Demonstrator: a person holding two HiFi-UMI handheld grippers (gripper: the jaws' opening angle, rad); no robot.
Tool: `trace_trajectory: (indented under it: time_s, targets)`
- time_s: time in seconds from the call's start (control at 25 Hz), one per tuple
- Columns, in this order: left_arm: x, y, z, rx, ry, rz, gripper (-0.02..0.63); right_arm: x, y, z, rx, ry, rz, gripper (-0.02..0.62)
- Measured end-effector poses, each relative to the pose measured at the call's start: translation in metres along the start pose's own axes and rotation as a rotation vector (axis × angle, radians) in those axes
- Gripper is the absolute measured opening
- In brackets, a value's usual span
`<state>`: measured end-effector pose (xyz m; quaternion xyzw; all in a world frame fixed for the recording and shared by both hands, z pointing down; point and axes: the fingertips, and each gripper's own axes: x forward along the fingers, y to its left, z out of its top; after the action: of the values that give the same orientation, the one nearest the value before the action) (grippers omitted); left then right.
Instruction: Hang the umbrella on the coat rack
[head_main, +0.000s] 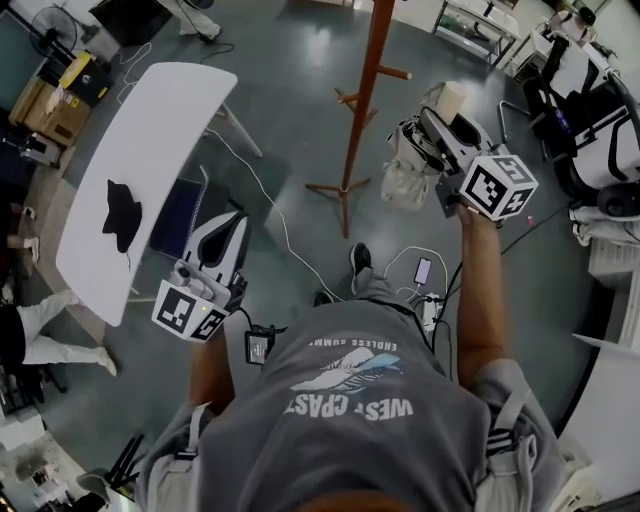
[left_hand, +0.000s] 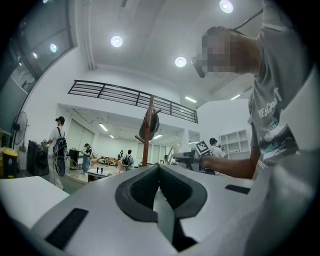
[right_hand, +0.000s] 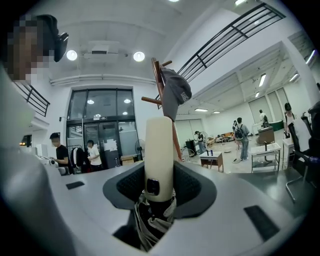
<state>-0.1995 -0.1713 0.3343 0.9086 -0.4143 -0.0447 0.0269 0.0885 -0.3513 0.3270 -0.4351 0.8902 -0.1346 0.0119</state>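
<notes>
My right gripper (head_main: 440, 128) is shut on a folded umbrella and holds it up at the right of the coat rack (head_main: 364, 90). The umbrella's cream handle (right_hand: 159, 150) sticks out past the jaws, and its grey-beige fabric (right_hand: 151, 222) bunches behind them. In the head view the handle (head_main: 455, 100) points away from me and the fabric (head_main: 406, 172) hangs below. The brown wooden coat rack (right_hand: 161, 82) carries a grey cap (right_hand: 176, 91) on a peg. My left gripper (head_main: 230, 228) is low at the left, shut and empty (left_hand: 159, 170).
A long white table (head_main: 150, 130) stands at the left with a black hat (head_main: 122, 212) on it. Cables and a phone (head_main: 422, 271) lie on the floor near my feet. The rack's base legs (head_main: 343, 192) spread in front of me. Other people stand in the background.
</notes>
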Motion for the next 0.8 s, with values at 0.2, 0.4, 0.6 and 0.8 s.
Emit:
trace_trajectory:
  time_s: [0.2, 0.4, 0.6, 0.8]
  targets:
    - [0.02, 0.012, 0.003, -0.012, -0.006, 0.024, 0.017, 0.028, -0.026, -0.01, 0.013, 0.032, -0.007, 0.169]
    - [0.042, 0.017, 0.0, -0.015, -0.003, 0.036, 0.017, 0.055, -0.043, -0.022, 0.014, 0.068, 0.006, 0.169]
    - [0.051, 0.025, -0.007, -0.028, -0.001, 0.066, 0.017, 0.077, -0.042, -0.036, 0.001, 0.105, 0.045, 0.169]
    - [0.054, 0.027, -0.011, -0.038, 0.003, 0.089, 0.017, 0.089, -0.035, -0.044, -0.018, 0.135, 0.077, 0.169]
